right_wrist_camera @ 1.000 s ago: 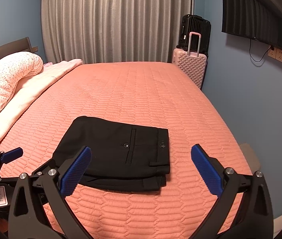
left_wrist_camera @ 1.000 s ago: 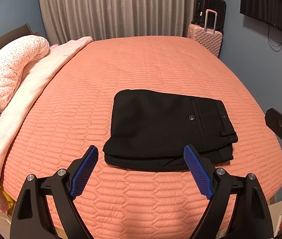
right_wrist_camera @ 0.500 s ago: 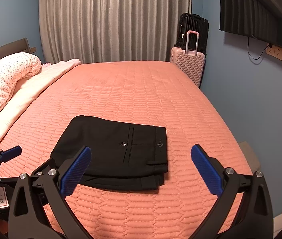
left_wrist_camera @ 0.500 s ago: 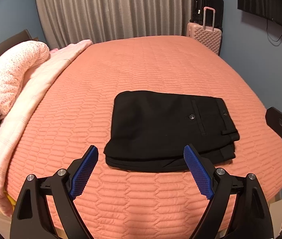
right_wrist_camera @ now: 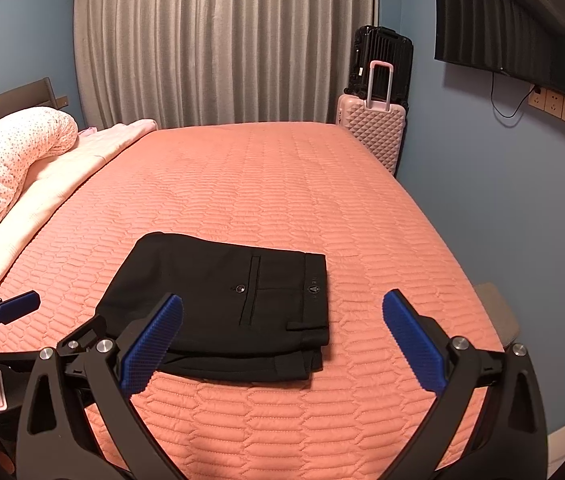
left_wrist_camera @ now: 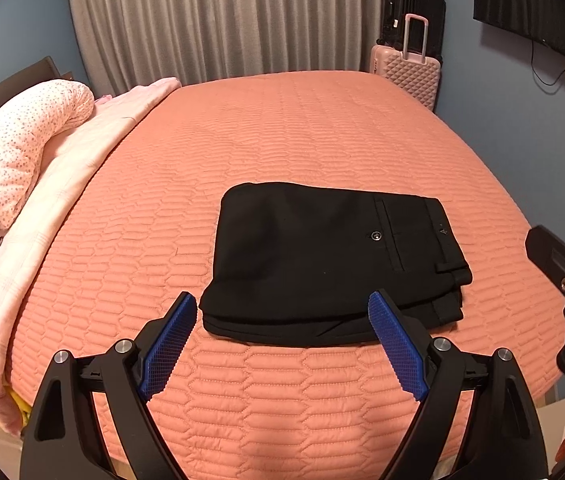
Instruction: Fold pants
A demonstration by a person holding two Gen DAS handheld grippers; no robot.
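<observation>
The black pants [left_wrist_camera: 322, 256] lie folded into a flat rectangle on the salmon quilted bed [left_wrist_camera: 282, 140], with the back pocket button facing up and the waistband to the right. In the right wrist view the pants [right_wrist_camera: 234, 300] lie just beyond the near edge of the bed [right_wrist_camera: 282, 180]. My left gripper [left_wrist_camera: 282, 328] hovers open above the near edge of the pants, nothing between its blue pads. My right gripper [right_wrist_camera: 282, 328] is open too, held over the pants' right end. The left gripper [right_wrist_camera: 14, 308] also shows at the far left of the right wrist view.
A spotted pillow [left_wrist_camera: 18, 152] and a pale pink blanket [left_wrist_camera: 82, 160] lie along the bed's left side. A pink suitcase [right_wrist_camera: 374, 132] and a black suitcase [right_wrist_camera: 382, 60] stand by the curtain. A wall screen [right_wrist_camera: 514, 32] hangs on the right.
Both views have shifted very slightly; the pants lie just as before and both grippers stay open.
</observation>
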